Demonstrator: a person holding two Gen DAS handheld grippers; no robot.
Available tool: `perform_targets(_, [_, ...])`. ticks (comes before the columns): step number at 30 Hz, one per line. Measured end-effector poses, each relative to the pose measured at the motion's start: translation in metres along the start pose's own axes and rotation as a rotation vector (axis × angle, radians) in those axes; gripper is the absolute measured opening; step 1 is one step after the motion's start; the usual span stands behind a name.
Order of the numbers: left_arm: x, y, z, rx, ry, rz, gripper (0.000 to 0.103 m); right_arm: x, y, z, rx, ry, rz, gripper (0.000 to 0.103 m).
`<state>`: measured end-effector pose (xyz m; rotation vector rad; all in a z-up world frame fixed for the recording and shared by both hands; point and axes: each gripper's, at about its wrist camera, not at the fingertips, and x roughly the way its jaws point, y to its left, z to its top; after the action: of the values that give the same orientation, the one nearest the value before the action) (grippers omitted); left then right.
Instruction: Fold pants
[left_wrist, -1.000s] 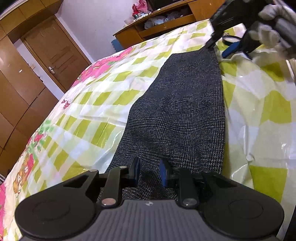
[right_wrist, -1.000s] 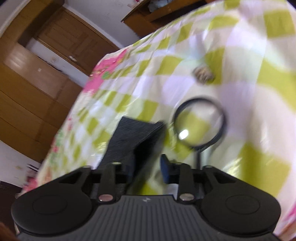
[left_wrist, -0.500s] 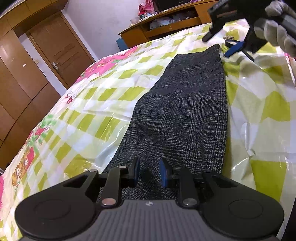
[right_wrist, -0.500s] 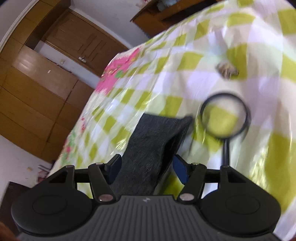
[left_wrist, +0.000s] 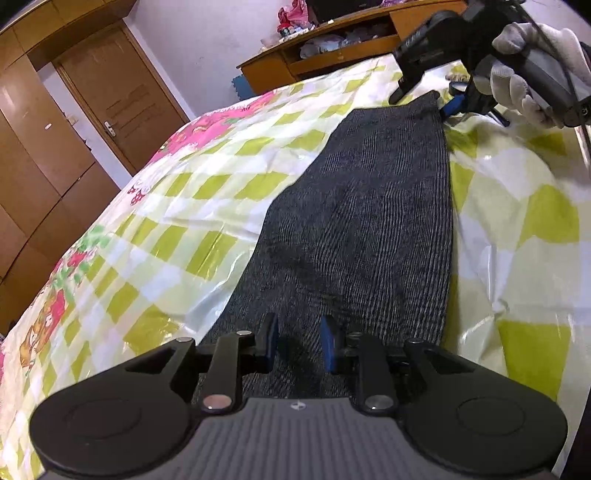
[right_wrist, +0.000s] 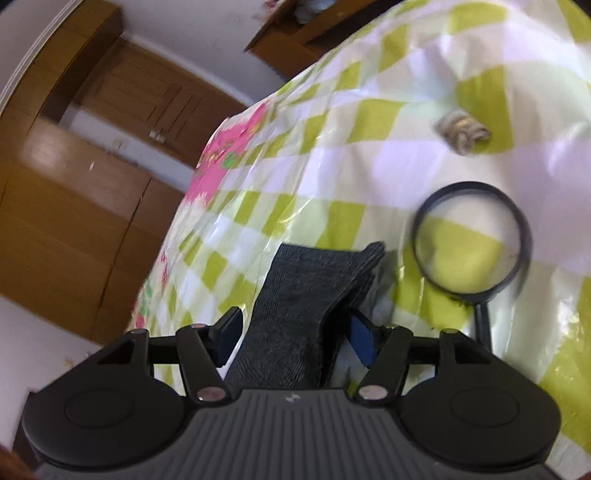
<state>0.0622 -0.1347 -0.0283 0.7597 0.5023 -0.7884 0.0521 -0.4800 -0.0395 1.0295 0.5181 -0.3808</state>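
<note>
Now pants (left_wrist: 369, 221) flat on bedsheet (left_wrist: 166, 206), left gripper (left_wrist: 299, 343) spread over near end, pinching nothing, right gripper (right_wrist: 291, 332) spread, far hem between pads untouched, magnifier (right_wrist: 472, 236) at 2 o'clock.

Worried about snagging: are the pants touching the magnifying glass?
Apart. The right wrist view shows checkered sheet between the pants hem and the magnifying glass.

The right gripper (right_wrist: 293, 336) jaws stand apart around the pants (right_wrist: 295, 314) end, seemingly untouching, beside a magnifying glass (right_wrist: 472, 240).
</note>
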Motion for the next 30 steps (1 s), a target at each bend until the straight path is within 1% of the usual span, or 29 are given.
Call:
perform_targets(1, [0.000,0.000,-0.002,-0.004,0.008,0.001,0.039,0.007,0.002,-0.003,-0.016,0.032,-0.039,0.063])
perform_targets(2, [0.000,0.001,-0.003,-0.014,0.010,-0.001,0.039,0.011,0.003,-0.006,-0.022,0.050,-0.052,0.063])
perform_targets(4, [0.000,0.002,-0.003,-0.029,0.007,-0.005,0.039,0.013,0.006,-0.005,-0.021,0.055,-0.067,0.063])
perform_targets(6, [0.001,0.003,-0.003,-0.033,0.002,-0.003,0.039,0.016,0.006,-0.001,0.018,0.067,-0.043,0.063])
perform_targets(8, [0.002,0.004,-0.001,-0.038,-0.002,-0.004,0.039,0.021,0.008,0.003,0.023,0.068,-0.031,0.061])
perform_targets(9, [0.002,0.004,-0.001,-0.040,-0.004,-0.002,0.039,0.025,0.008,0.004,0.021,0.070,-0.026,0.052])
perform_targets(10, [0.002,0.005,-0.001,-0.043,-0.006,0.001,0.039,0.033,0.006,0.005,0.036,0.081,-0.020,0.034])
perform_targets(11, [0.001,0.006,-0.002,-0.046,-0.006,0.004,0.039,0.039,0.001,0.005,0.071,0.097,-0.010,0.025])
perform_targets(12, [0.000,0.006,-0.003,-0.049,-0.004,0.008,0.039,0.042,-0.007,0.005,0.117,0.107,-0.001,0.013])
perform_targets(14, [-0.001,0.009,-0.002,-0.057,-0.003,0.017,0.039,0.039,-0.014,0.005,0.170,0.103,0.036,0.007])
perform_targets(16, [-0.006,0.010,0.002,-0.067,-0.039,0.029,0.040,0.024,-0.007,0.013,0.148,0.066,0.078,0.006])
perform_targets(17, [-0.006,0.009,0.005,-0.072,-0.054,0.036,0.041,0.012,0.001,0.018,0.118,0.029,0.104,0.006])
perform_targets(18, [-0.003,0.007,0.007,-0.080,-0.059,0.036,0.043,0.001,0.008,0.022,0.079,-0.008,0.111,0.006])
perform_targets(19, [0.004,0.005,0.007,-0.082,-0.048,0.025,0.044,-0.008,0.012,0.025,0.048,-0.044,0.100,0.005])
perform_targets(20, [0.012,0.001,0.006,-0.073,-0.027,0.019,0.044,-0.011,0.014,0.028,0.017,-0.077,0.072,0.005])
perform_targets(21, [0.017,-0.002,0.004,-0.065,-0.011,0.022,0.044,-0.008,0.013,0.029,-0.016,-0.084,0.029,0.006])
perform_targets(22, [0.016,-0.003,0.002,-0.059,-0.010,0.023,0.044,0.001,0.012,0.029,-0.051,-0.057,-0.048,0.007])
perform_targets(23, [0.011,-0.001,0.001,-0.060,-0.013,0.020,0.044,0.008,0.011,0.027,-0.067,-0.016,-0.099,0.007])
perform_targets(24, [0.002,0.004,-0.002,-0.069,-0.016,0.014,0.044,0.009,0.010,0.025,-0.078,0.004,-0.118,0.009])
perform_targets(25, [-0.005,0.009,-0.006,-0.076,-0.013,0.020,0.045,0.003,0.010,0.022,-0.088,-0.005,-0.120,0.011])
perform_targets(27, [-0.021,0.019,-0.017,-0.079,-0.004,0.053,0.045,-0.018,0.011,0.020,-0.118,-0.061,-0.163,0.015])
perform_targets(30, [-0.047,0.045,-0.040,-0.126,0.024,0.116,0.047,-0.045,0.023,0.010,-0.221,-0.112,-0.235,0.015])
